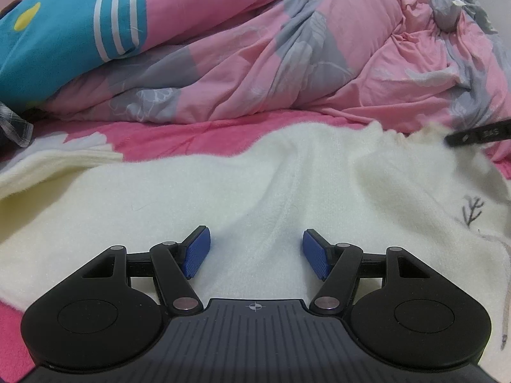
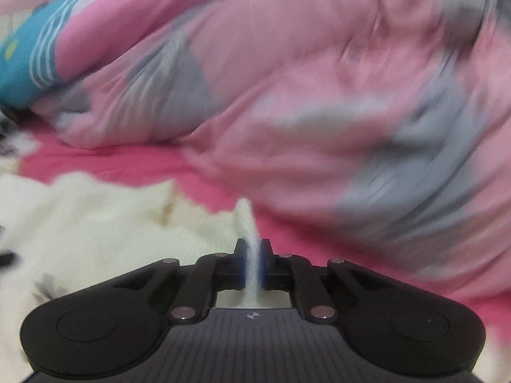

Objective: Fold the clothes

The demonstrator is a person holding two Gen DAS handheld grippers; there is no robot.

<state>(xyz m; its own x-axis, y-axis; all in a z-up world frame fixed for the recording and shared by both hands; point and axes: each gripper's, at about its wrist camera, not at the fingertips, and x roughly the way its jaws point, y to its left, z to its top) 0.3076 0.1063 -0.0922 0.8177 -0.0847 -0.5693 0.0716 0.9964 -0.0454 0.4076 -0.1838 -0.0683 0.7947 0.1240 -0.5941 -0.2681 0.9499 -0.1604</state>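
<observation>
A fluffy white sweater (image 1: 223,191) lies spread on the pink bed sheet (image 1: 179,137), with a grey branch print near its right side. My left gripper (image 1: 256,236) hovers just over the middle of the sweater, its blue pads wide apart and nothing between them. My right gripper (image 2: 253,245) is shut on a thin fold of the white sweater (image 2: 95,223), which stands up between its pads. In the left wrist view, a black part of the right gripper (image 1: 479,134) shows at the sweater's far right corner. The right wrist view is blurred.
A bunched pink and grey quilt (image 1: 287,57) fills the back of the bed. A teal pillow (image 1: 64,32) with white stripes lies on it at the left. A checked cloth (image 1: 12,124) sits at the left edge.
</observation>
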